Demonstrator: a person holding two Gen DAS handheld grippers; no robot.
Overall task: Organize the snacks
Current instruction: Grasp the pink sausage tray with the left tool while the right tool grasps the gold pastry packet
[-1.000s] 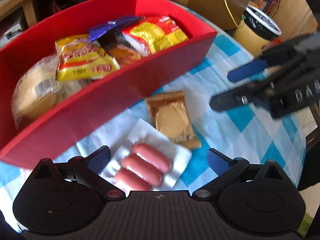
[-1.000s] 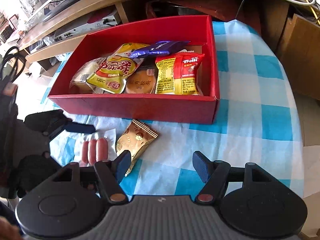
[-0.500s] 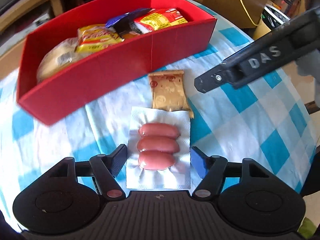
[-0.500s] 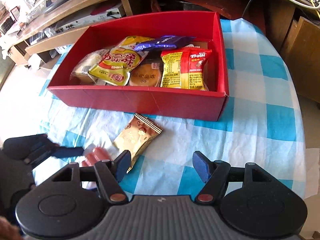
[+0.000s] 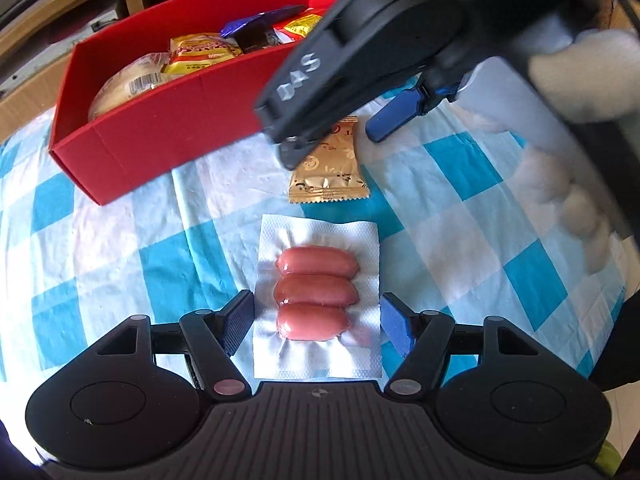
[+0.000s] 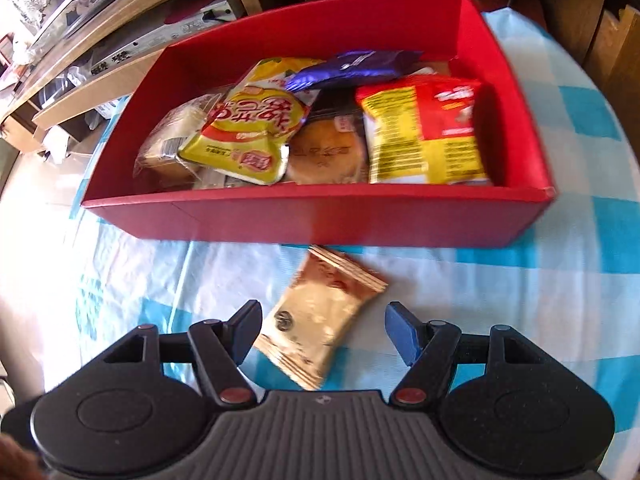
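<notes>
Closing on two packets: both grippers are lined up for a grasp, neither holding anything yet.
Sausage packet: the clear vacuum-sealed pack of three pink sausages [image 5: 316,294] lies flat on the tabletop, near side, its white borders between the left gripper [image 5: 318,322] and its wide-spread fingers [image 5: 239,320].
Left-hand advice: lower until the pads flank the packet's side edges, then pinch the thin film border or the sausage bulge squarely; a shallow bite may slip off the slick plastic.
Gold packet: the gold foil snack sachet [image 6: 318,322] rests skewed, just short of the box wall, between the right gripper [image 6: 322,330] fingers, also wide apart.
Right-hand advice: turn to match its slant before squeezing.
Destination: the red cardboard box [image 6: 320,220], far side, already holds several snacks; free room appears at its far half.
Surroundings: blue-and-white checked cloth [image 5: 500,216].
</notes>
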